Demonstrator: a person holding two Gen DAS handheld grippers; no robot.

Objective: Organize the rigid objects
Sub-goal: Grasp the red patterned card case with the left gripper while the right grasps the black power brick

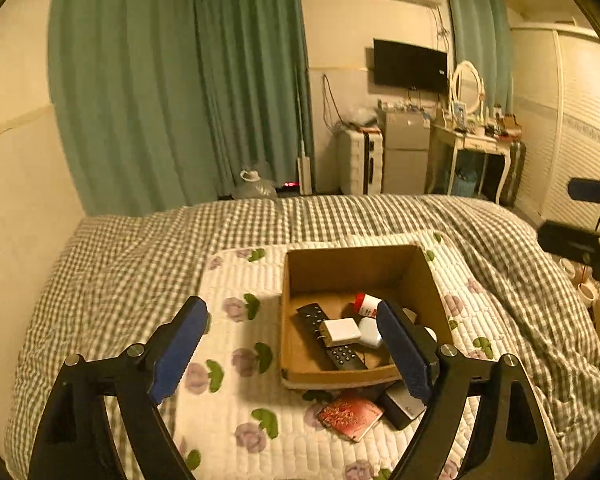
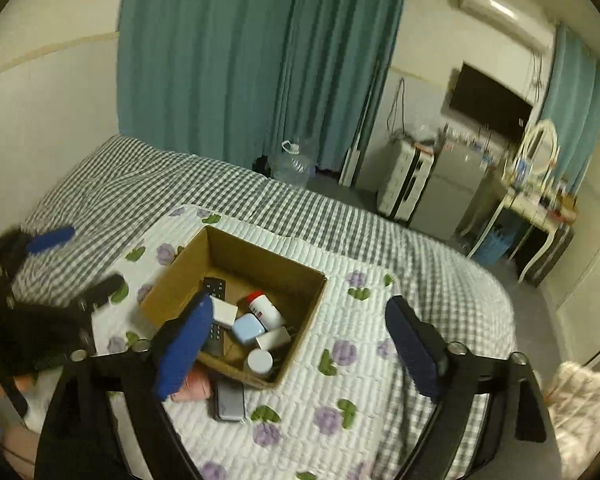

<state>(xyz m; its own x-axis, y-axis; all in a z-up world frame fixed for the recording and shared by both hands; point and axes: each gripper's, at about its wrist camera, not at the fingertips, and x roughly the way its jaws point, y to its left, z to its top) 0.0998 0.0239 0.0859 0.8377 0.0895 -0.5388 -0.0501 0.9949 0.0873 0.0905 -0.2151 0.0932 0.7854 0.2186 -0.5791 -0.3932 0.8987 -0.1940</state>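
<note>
An open cardboard box [image 1: 292,280] [image 2: 300,312] sits on a flowered quilt on the bed. Inside lie a black remote [image 1: 312,316], a white charger [image 1: 340,331], a light blue adapter [image 2: 246,328], a red-capped white bottle [image 1: 366,304] [image 2: 262,308] and a white round jar [image 2: 259,361]. In front of the box lie a red booklet [image 1: 350,414] and a dark flat case [image 1: 400,404] [image 2: 230,402]. My left gripper [image 1: 292,344] is open and empty, just before the box. My right gripper [image 2: 300,344] is open and empty above the box's near right corner.
The flowered quilt [image 1: 228,392] [image 2: 340,400] lies over a checked bedspread [image 1: 140,248]. Beyond the bed are green curtains, a water jug [image 2: 294,164], a suitcase [image 1: 360,160], a small fridge, a dressing table [image 1: 476,144] and a wall television.
</note>
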